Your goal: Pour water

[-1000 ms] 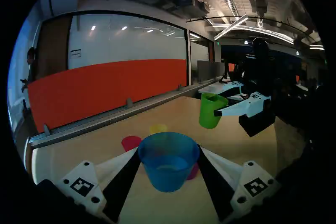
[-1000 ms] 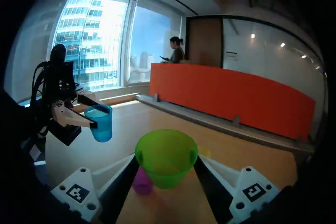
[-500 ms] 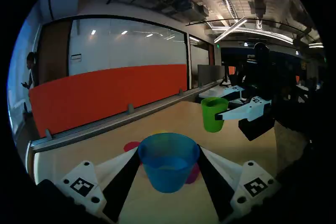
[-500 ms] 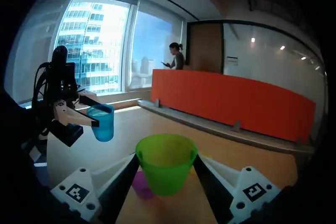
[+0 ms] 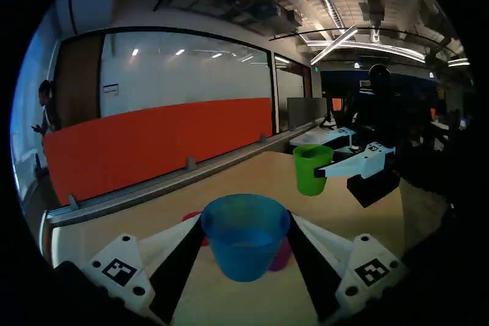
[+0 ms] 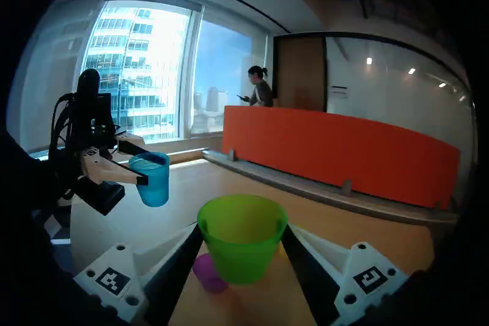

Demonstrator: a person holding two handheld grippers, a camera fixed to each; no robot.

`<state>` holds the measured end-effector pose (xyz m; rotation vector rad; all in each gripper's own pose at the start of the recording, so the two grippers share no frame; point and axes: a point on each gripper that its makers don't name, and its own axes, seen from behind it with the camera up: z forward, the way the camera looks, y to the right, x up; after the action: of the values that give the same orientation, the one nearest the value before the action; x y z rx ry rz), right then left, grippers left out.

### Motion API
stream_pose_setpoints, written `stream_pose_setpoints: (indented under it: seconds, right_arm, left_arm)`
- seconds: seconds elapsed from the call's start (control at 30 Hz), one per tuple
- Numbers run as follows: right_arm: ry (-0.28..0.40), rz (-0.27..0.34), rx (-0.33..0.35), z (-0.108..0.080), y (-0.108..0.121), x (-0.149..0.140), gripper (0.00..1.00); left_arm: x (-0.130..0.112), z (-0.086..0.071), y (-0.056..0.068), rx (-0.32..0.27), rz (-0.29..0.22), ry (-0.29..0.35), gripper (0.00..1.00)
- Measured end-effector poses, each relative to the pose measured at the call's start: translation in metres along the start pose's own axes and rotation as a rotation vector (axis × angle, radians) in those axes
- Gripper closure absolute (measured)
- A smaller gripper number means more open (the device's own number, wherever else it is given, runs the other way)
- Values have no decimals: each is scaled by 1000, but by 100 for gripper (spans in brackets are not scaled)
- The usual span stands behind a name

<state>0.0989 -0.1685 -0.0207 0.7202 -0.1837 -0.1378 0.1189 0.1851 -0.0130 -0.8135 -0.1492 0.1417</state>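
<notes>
Translucent blue plastic sits at the centre of the left gripper view: the blue cup (image 5: pixel 245 237) is upright with a shallow pool of water (image 5: pixel 244 245) in its bottom. The left tongs (image 5: pixel 245 228) are closed partway, one finger pressing on each side of it. The right tongs (image 6: pixel 242 234) are clamped in the same way on the green cup (image 6: pixel 242 237), which is also upright. Both cups are held up off the table (image 6: pixel 183 188), well apart from each other. In each view the other cup shows farther off, pinched at the tip of the other tongs. Under the green cup a small purple cup (image 6: pixel 208 272) stands on the pale wood, and a red cup (image 5: pixel 194 216) peeks out behind the left finger beside the blue cup. The table runs back to a grey rail, with a long orange panel (image 6: pixel 342 145) behind it. Above the panel is a pale glass wall (image 5: pixel 183 69) with ceiling lights reflected in it, next to a brown wooden door (image 6: pixel 299 69). A person (image 6: pixel 261 87) stands behind the end of the panel, beside a tall window (image 6: pixel 140 69) that looks out on high-rise buildings and blue sky. Across the room, bare ducts and strip lights (image 5: pixel 336 38) run along a dark ceiling.
</notes>
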Motion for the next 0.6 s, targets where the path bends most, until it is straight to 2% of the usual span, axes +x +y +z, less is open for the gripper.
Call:
stream_pose_setpoints:
  seconds: [0.37, 0.6]
  right_arm:
    - [13, 21, 27, 6, -7, 2, 9]
    - [13, 25, 53, 14, -15, -2, 9]
  left_arm:
    - [13, 2, -5, 12, 39, 18, 12]
    - [29, 7, -10, 29, 95, 32, 12]
